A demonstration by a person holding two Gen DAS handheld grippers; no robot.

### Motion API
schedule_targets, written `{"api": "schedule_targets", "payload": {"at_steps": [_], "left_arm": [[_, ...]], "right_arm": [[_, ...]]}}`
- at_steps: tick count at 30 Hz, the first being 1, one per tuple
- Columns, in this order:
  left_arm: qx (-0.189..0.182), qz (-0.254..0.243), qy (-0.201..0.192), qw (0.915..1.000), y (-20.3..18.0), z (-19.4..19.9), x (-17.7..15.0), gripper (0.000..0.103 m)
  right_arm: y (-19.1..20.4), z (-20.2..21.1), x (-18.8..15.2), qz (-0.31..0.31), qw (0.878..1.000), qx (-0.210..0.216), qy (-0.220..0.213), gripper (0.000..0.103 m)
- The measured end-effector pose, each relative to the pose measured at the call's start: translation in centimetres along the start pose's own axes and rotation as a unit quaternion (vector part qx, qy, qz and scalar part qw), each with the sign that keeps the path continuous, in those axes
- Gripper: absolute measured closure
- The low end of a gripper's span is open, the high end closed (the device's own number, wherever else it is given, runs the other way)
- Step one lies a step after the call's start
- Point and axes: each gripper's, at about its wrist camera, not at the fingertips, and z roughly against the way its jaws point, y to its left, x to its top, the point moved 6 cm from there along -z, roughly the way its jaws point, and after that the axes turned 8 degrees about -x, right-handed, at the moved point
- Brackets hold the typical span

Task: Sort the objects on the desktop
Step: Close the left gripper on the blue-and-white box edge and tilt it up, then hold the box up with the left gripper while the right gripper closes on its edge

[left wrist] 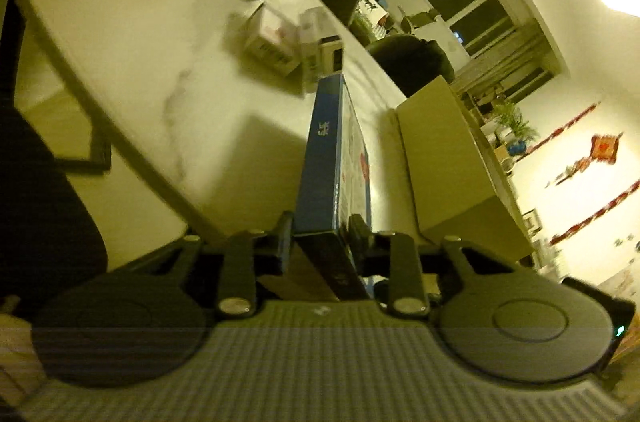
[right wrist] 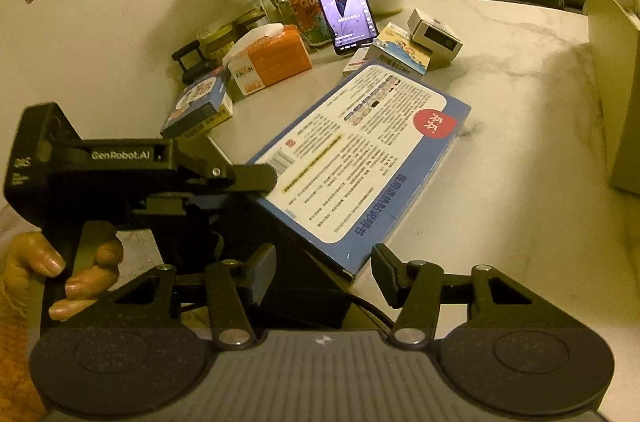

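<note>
Item: flat blue box [right wrist: 360, 158], printed label face up — clamped at one corner by the left hand-held gripper [left wrist: 320, 234], its far end reaching toward the middle of the marble surface [right wrist: 520, 82]; whether that end rests on the surface cannot be told.
Right hand-held gripper [right wrist: 324, 270]: fingers spread, grasping nothing, near the surface's near edge.
Beyond, toward the wall edge: small blue box [right wrist: 196, 106], orange tissue box [right wrist: 272, 58], propped phone [right wrist: 344, 6], two small cartons [right wrist: 416, 42].
Container: tall cream carton [right wrist: 616, 54] at the right edge — contents hidden.
Step, as judged: box in carriage. The next move calls for a steady grip and a chosen spot; the destination is unsettled.
</note>
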Motion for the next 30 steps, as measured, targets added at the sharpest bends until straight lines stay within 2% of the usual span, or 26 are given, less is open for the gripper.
{"api": "schedule_targets", "payload": {"at_steps": [7, 17, 24, 30], "left_arm": [[0.008, -0.067, 0.021, 0.9975, -3.0, -2.0, 0.5, 0.079], [0.012, -0.098, 0.040, 0.9943, -4.7, -4.0, 1.0, 0.079], [0.005, -0.115, 0.046, 0.9923, -6.2, -5.1, 1.3, 0.079], [0.000, -0.126, 0.052, 0.9906, -7.3, -6.0, 1.4, 0.079]], "right_arm": [[-0.5, 0.3, 0.5, -0.005, 1.000, -0.002, -0.010, 0.046], [-2.1, 0.9, 1.1, -0.018, 1.000, -0.001, -0.022, 0.046], [-4.7, 2.5, 2.2, -0.061, 0.997, 0.020, -0.036, 0.046], [-7.9, 4.3, 4.3, -0.124, 0.990, 0.048, -0.056, 0.046]]}}
